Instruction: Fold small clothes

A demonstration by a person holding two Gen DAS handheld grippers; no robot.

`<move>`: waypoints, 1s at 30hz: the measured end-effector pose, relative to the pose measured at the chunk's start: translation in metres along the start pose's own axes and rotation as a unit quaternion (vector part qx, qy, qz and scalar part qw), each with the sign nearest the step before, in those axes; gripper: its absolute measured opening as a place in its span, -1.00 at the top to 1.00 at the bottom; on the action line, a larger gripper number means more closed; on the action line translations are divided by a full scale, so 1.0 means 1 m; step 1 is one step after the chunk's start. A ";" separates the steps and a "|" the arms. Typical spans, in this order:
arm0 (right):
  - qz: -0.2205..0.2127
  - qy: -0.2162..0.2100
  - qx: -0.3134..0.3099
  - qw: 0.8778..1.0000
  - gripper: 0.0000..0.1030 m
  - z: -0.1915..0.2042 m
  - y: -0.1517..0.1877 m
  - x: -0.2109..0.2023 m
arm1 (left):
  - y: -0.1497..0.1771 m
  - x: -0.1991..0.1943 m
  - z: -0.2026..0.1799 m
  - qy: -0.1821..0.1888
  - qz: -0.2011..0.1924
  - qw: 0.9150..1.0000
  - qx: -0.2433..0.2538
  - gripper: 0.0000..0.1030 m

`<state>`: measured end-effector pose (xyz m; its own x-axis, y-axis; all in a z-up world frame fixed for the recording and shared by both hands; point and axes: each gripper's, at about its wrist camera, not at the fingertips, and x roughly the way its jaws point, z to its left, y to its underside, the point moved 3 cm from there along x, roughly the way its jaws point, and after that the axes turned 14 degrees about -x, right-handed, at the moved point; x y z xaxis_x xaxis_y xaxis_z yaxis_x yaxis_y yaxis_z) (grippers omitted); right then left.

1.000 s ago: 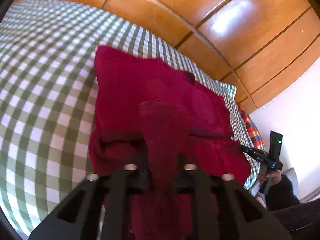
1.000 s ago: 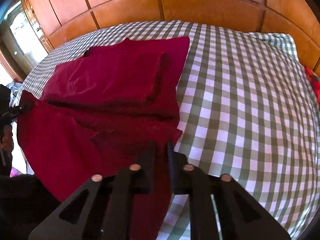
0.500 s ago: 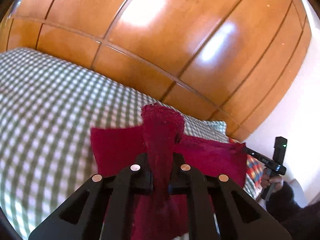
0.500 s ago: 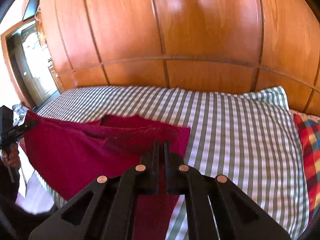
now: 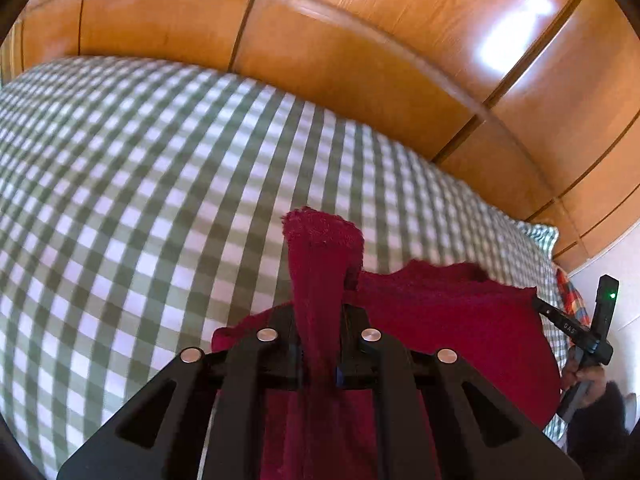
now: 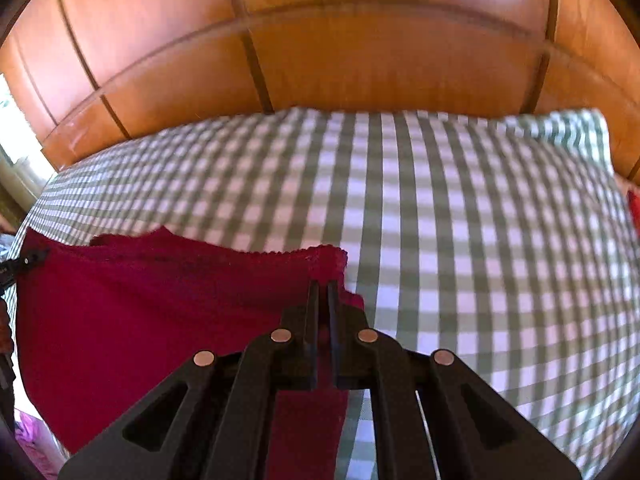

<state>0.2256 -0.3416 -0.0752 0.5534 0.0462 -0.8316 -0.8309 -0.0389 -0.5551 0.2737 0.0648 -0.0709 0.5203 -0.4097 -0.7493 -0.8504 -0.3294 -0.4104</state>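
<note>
Checked bedcover point(image 5: 140, 200) and wooden panelling point(image 6: 360, 60) lie ahead. Left gripper point(image 5: 320, 320) and right gripper point(image 6: 322, 300) each clamp the red garment point(image 6: 160, 300), raised.

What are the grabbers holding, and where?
Both hold the dark red knitted garment: left hand-held gripper and right hand-held gripper each pinch an edge corner.

A green-and-white checked bedspread point(image 5: 160, 184) covered the bed, glossy wooden panelling point(image 6: 360, 60) rose behind it, and a red plaid cloth point(image 5: 572, 300) peeked out at the far edge.
</note>
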 end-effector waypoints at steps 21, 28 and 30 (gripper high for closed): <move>-0.041 -0.088 0.037 0.995 -0.02 0.041 0.139 -0.130 | 0.174 -0.117 0.060 0.099 0.033 0.994 0.018 0.10; -0.023 -0.068 0.046 0.996 0.02 0.049 0.150 -0.111 | 0.175 -0.104 0.053 0.090 0.005 0.996 0.023 0.10; -0.014 -0.073 0.041 0.996 0.59 0.051 0.144 -0.103 | 0.172 -0.103 0.048 0.094 0.006 0.995 0.035 0.48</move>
<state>0.0454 -0.3008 -0.0684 0.5679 0.1904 -0.8008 -0.8200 0.0469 -0.5704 0.0700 0.0907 -0.0891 0.5104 -0.5673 -0.6463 -0.8563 -0.2658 -0.4429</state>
